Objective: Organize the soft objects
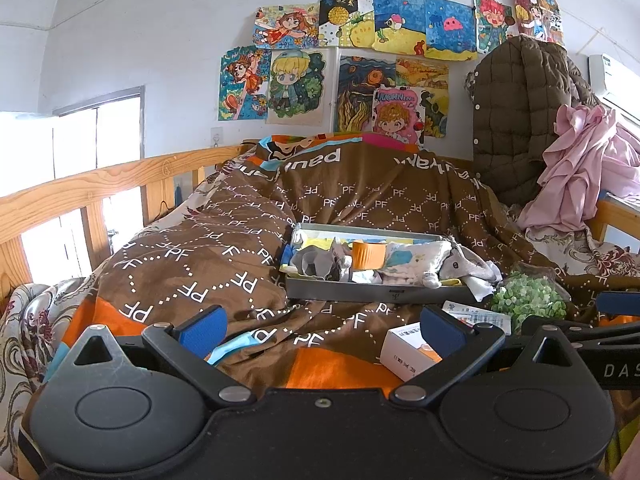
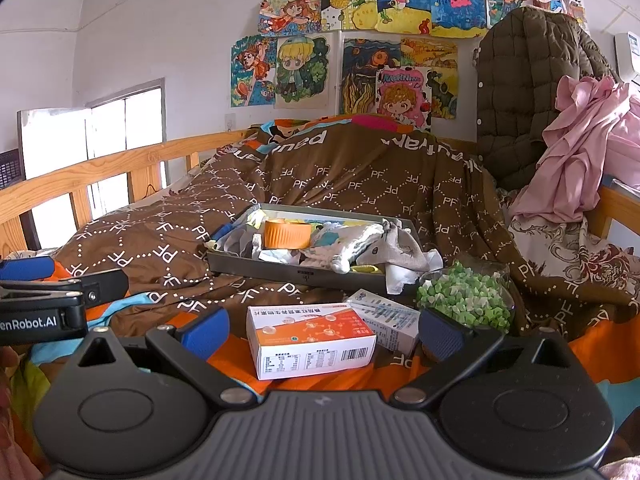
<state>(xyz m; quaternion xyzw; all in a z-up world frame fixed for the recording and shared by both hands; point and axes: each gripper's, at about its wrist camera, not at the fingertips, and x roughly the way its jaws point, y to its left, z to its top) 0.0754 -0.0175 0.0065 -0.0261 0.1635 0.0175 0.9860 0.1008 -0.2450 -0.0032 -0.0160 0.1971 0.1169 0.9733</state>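
Note:
A grey metal tray lies on the brown patterned blanket. It holds several soft cloth items, among them a pale printed pouch, grey socks, and an orange cup. My left gripper is open and empty, low over the blanket in front of the tray. My right gripper is open and empty, its fingers either side of an orange-and-white box. The left gripper also shows at the left edge of the right wrist view.
A second white box and a clear bag of green pieces lie right of the box. A wooden bed rail runs on the left. A brown quilted coat and pink cloth hang at right.

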